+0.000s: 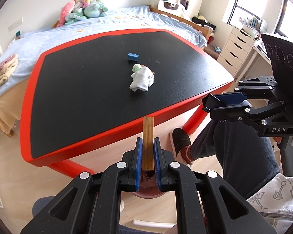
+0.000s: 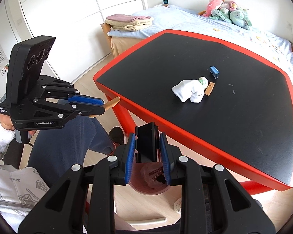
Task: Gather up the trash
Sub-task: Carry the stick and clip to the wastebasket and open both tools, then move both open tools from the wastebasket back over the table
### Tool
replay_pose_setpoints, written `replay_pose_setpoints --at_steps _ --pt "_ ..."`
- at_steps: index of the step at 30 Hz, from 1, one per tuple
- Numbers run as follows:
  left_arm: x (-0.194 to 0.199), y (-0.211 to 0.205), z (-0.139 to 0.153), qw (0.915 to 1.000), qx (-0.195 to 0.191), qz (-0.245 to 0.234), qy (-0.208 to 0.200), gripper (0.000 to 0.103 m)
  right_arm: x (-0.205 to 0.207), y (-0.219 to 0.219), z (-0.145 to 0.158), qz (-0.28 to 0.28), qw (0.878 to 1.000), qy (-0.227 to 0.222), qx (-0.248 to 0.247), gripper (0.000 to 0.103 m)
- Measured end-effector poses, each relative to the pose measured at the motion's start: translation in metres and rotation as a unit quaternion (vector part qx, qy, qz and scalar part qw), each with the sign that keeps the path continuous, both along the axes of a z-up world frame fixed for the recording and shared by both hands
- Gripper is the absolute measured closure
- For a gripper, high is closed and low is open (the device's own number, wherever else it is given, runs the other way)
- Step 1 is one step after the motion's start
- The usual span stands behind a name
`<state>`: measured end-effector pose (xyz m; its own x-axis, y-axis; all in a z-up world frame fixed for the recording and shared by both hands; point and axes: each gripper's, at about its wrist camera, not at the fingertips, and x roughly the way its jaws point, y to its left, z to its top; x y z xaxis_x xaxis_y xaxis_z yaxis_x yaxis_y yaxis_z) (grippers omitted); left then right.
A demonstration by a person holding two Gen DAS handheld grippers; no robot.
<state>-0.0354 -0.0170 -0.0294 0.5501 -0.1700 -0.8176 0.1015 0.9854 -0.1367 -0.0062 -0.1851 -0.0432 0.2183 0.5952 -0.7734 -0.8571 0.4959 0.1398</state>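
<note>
My left gripper (image 1: 148, 142) is shut on a tan wooden block (image 1: 148, 144), held off the table's near edge above a brown trash bin (image 1: 146, 192). My right gripper (image 2: 147, 138) is shut on a black plastic piece (image 2: 146, 143), above the same bin (image 2: 149, 187), which holds a crumpled bag. On the black table top (image 1: 84, 72) lie a white crumpled tissue (image 1: 142, 80), a green-white wad (image 1: 136, 67), a small blue block (image 1: 133, 56) and a tan clip (image 2: 209, 89). The right gripper also shows in the left wrist view (image 1: 211, 103), and the left gripper in the right wrist view (image 2: 101, 104).
The table has a red rim (image 2: 185, 134) and red legs. A bed (image 1: 68, 31) with plush toys stands behind it. White drawers (image 1: 236, 46) are at the right. The person's leg and slipper (image 1: 182, 142) are by the table leg.
</note>
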Motion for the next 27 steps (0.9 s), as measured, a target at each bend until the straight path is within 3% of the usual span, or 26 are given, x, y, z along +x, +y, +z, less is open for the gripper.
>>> replay_pose_setpoints --at_steps 9,10,11,12,13,14,15,27 --pt "-0.001 -0.003 -0.001 0.9999 -0.007 -0.012 0.004 0.091 -0.002 0.002 -0.003 0.01 1.0 0.004 -0.001 0.077" --pt "-0.001 -0.003 -0.001 0.9999 -0.005 -0.011 0.003 0.083 -0.002 0.002 -0.004 0.011 1.0 0.005 -0.002 0.076" --pt "-0.001 -0.002 -0.001 0.9999 -0.006 -0.009 0.003 0.075 -0.002 0.003 -0.005 0.011 1.0 0.006 -0.005 0.063" --pt "-0.001 -0.001 -0.002 1.0 -0.006 -0.005 0.002 0.047 -0.002 0.002 -0.006 0.008 1.0 0.003 -0.007 0.039" --pt "-0.002 0.001 -0.001 1.0 -0.008 0.002 -0.004 0.022 -0.002 0.002 -0.006 0.005 1.0 0.0 -0.006 0.028" --pt "-0.003 0.004 0.001 0.9998 -0.011 0.012 -0.013 0.015 -0.001 0.001 -0.006 0.002 1.0 -0.001 -0.003 0.018" --pt "-0.004 0.006 0.003 0.9996 -0.013 0.017 -0.017 0.014 0.0 0.001 -0.006 -0.001 1.0 -0.002 -0.004 0.013" --pt "-0.001 0.012 0.002 0.9991 0.0 0.041 -0.011 0.008 0.006 -0.003 -0.013 -0.021 1.0 0.007 -0.017 0.007"
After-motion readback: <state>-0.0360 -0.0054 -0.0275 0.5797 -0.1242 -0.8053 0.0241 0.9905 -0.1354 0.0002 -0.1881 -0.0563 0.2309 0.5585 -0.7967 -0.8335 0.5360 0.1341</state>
